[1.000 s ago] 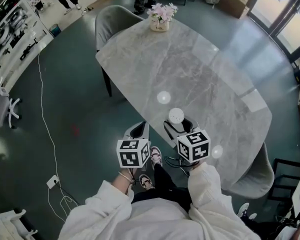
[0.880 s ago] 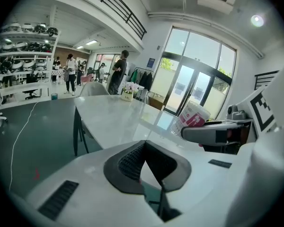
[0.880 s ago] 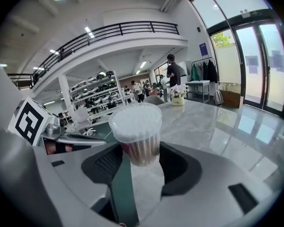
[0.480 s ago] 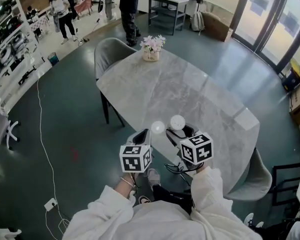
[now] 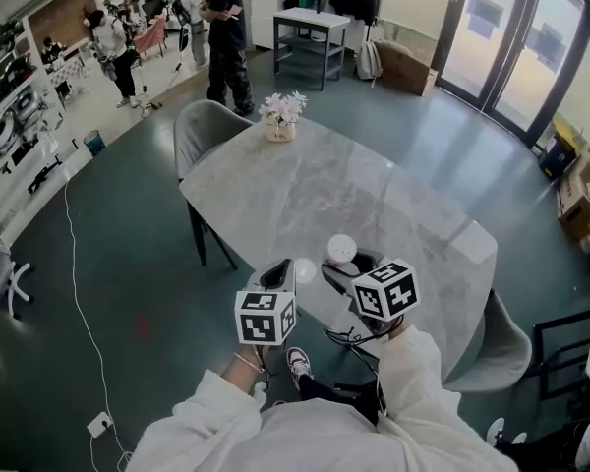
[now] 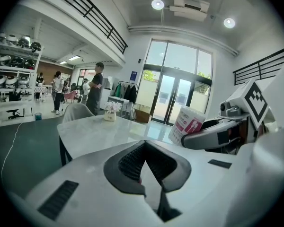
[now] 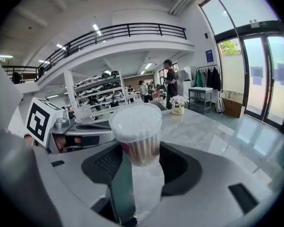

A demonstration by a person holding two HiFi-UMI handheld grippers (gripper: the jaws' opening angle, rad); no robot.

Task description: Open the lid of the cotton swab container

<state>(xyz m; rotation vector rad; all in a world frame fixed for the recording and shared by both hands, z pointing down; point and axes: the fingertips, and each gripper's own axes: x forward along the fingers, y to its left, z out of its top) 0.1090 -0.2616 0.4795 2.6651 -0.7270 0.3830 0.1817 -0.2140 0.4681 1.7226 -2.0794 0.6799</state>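
The cotton swab container (image 5: 342, 247) is a clear round tub with a white top and a pink label (image 6: 187, 124). My right gripper (image 5: 348, 261) is shut on its lower body and holds it upright above the near edge of the marble table (image 5: 305, 185). In the right gripper view the tub (image 7: 136, 131) stands between the pads, its white swab heads showing at the top. My left gripper (image 5: 278, 271) is just left of it, jaws shut (image 6: 144, 162), with nothing seen between them. A bright round patch, like a lamp's reflection, lies on the tabletop by its tip.
A vase of pink flowers (image 5: 280, 116) stands at the table's far end. Grey chairs are at the far left (image 5: 202, 126) and near right (image 5: 497, 347). People stand at the back (image 5: 221, 28). A white cable (image 5: 79, 293) runs over the floor on the left.
Both grippers have come up, the right one carrying the container. The left tip now sits closer to the tub. The head view has tilted up and shows more of the room.
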